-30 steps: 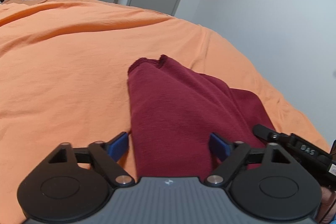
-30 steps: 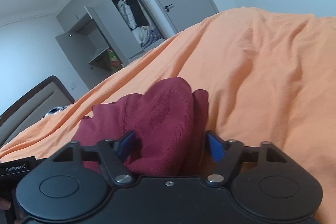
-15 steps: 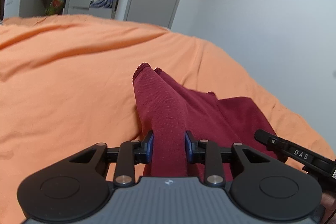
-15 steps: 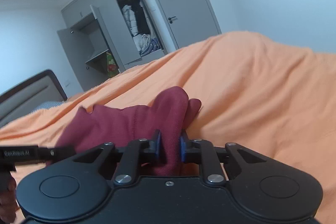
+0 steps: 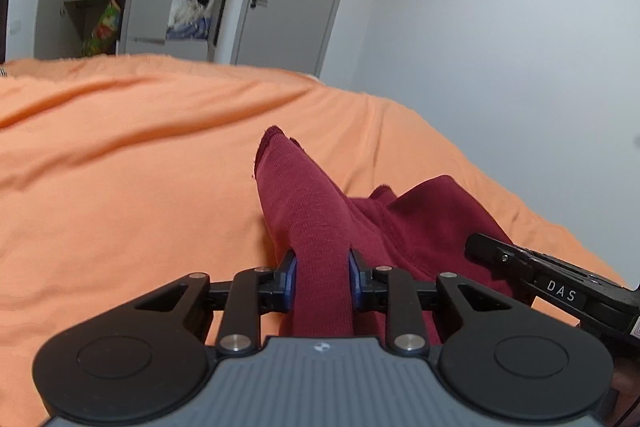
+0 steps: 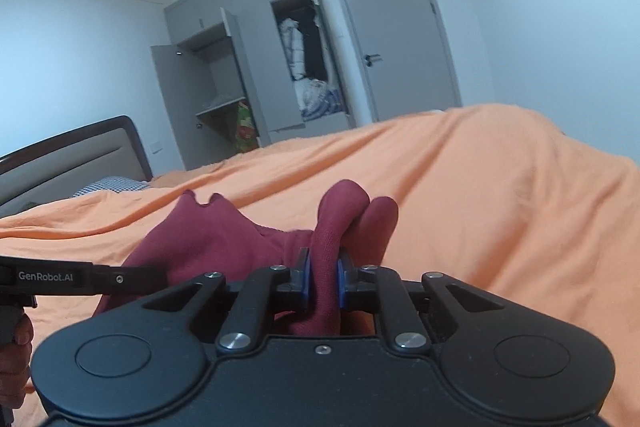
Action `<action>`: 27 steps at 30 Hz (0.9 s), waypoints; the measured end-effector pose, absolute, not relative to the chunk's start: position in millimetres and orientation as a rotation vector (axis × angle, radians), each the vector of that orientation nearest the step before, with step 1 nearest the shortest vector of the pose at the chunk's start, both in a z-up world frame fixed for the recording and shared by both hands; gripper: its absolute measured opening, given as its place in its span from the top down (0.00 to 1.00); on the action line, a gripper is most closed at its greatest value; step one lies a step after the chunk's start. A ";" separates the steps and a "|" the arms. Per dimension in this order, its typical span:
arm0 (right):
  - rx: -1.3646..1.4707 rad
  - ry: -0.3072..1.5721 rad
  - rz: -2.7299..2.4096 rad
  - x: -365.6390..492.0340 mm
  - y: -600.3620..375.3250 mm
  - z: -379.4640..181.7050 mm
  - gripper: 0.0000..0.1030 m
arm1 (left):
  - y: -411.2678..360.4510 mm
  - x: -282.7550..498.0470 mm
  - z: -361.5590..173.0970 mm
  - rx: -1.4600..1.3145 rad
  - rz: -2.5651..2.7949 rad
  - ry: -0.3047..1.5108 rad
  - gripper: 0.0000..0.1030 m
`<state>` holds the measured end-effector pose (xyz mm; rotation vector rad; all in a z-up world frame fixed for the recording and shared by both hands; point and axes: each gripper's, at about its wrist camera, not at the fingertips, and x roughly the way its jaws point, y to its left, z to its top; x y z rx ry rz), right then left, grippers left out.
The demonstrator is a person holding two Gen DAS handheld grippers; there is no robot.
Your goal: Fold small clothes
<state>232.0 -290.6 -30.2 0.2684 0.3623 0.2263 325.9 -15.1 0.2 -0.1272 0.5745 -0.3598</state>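
Left wrist view: left gripper [image 5: 322, 281] clamped on a raised fold of the maroon garment [image 5: 320, 211], which lies on the orange bedspread [image 5: 140, 167]; right gripper's tip at right edge. Right wrist view: right gripper [image 6: 322, 281] pinching another bunched fold; wardrobe [image 6: 240, 75] open behind.

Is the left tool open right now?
No, the left tool is shut on a fold of the maroon cloth, pinched between its blue pads.

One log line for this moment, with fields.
left tool: shut on cloth | right tool: shut on cloth | cloth: maroon, lifted off bed
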 end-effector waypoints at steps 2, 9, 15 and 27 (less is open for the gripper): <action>0.268 0.346 0.251 242.0 -284.7 -25.8 0.88 | -10.6 327.7 9.6 -0.104 -0.332 0.535 0.73; 0.284 0.288 0.338 298.2 -244.7 -7.1 0.88 | 21.4 344.8 33.1 -0.073 -0.217 0.440 0.73; 0.239 0.307 0.385 347.2 -207.4 -10.9 0.88 | 47.5 377.0 35.0 -0.086 -0.157 0.456 0.73; 0.221 0.393 0.360 381.3 -186.6 -33.1 0.81 | 79.5 399.3 -1.9 -0.153 -0.109 0.567 0.68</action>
